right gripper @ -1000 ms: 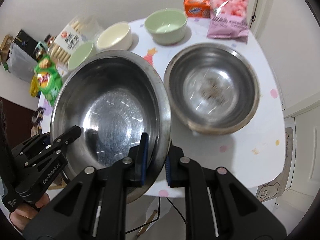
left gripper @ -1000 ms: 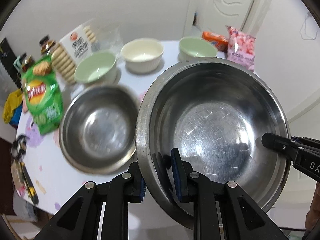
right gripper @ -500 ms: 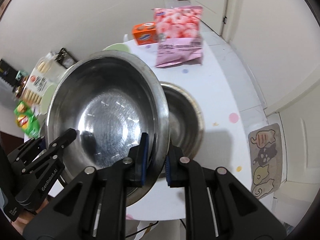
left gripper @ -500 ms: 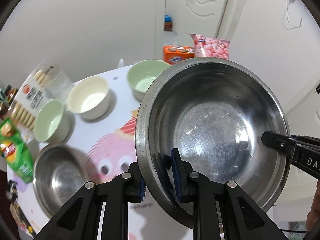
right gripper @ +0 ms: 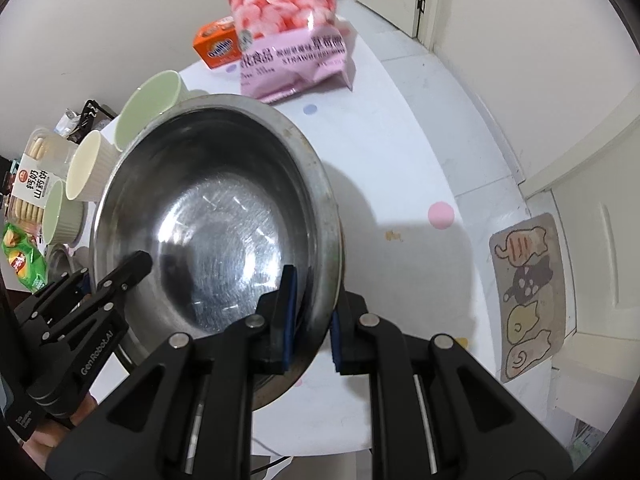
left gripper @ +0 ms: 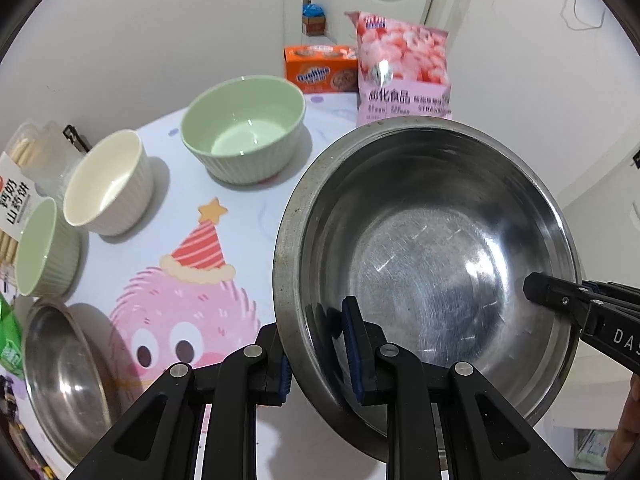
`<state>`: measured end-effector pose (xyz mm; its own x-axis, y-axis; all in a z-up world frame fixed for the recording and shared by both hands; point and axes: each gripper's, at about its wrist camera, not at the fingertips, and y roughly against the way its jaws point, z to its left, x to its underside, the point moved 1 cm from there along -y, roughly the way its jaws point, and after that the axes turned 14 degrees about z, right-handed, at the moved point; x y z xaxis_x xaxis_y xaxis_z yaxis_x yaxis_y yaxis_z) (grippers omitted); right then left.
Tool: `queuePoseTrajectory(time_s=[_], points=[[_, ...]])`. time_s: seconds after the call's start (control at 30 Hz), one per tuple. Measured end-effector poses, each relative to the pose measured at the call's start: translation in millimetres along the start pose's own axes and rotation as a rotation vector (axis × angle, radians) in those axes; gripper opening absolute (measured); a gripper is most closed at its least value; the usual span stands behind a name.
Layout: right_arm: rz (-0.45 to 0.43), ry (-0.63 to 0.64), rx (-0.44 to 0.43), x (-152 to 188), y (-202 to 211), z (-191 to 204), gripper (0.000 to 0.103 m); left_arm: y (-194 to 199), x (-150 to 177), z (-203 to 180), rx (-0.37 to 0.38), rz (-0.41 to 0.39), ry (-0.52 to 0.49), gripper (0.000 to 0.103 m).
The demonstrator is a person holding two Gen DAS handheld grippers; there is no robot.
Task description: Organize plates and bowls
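Note:
Both grippers hold one large steel bowl [left gripper: 432, 256] above the table. My left gripper [left gripper: 320, 352] is shut on its near-left rim. My right gripper [right gripper: 312, 320] is shut on its right rim, and the bowl fills the left of the right wrist view [right gripper: 216, 224]. A second steel bowl [left gripper: 68, 376] rests on the table at the lower left. A large green bowl [left gripper: 244, 128], a cream bowl [left gripper: 106, 184] and a small green bowl [left gripper: 44, 248] stand in a row at the back left.
A pink snack bag [left gripper: 404, 68] and an orange box [left gripper: 320, 68] stand at the table's far end. A biscuit pack [left gripper: 16, 192] and a green chip bag [right gripper: 22, 258] lie at the left. The white tablecloth [right gripper: 400, 184] ends at the right, with floor and a cat mat [right gripper: 528, 292] beyond.
Both grippers have carried the large steel bowl to the right, away from the second steel bowl, which has slid to the lower left of the left wrist view.

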<state>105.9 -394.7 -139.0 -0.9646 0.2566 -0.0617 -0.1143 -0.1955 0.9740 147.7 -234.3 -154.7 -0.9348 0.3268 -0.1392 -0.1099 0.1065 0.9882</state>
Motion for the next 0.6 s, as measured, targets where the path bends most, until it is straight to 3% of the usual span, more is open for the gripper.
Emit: queuePoseTrajectory(time_s=[0.17, 0.6], points=[[0.003, -0.015, -0.014, 0.5, -11.4, -5.0, 0.017, -5.6, -4.0, -2.4, -0.043, -0.020, -0.029, 0.021], [0.013, -0.037, -0.019, 2.4, -14.8, -16.1, 0.018, -14.7, -0.9, -9.0, -0.016, 0.006, -0.005, 0.023]])
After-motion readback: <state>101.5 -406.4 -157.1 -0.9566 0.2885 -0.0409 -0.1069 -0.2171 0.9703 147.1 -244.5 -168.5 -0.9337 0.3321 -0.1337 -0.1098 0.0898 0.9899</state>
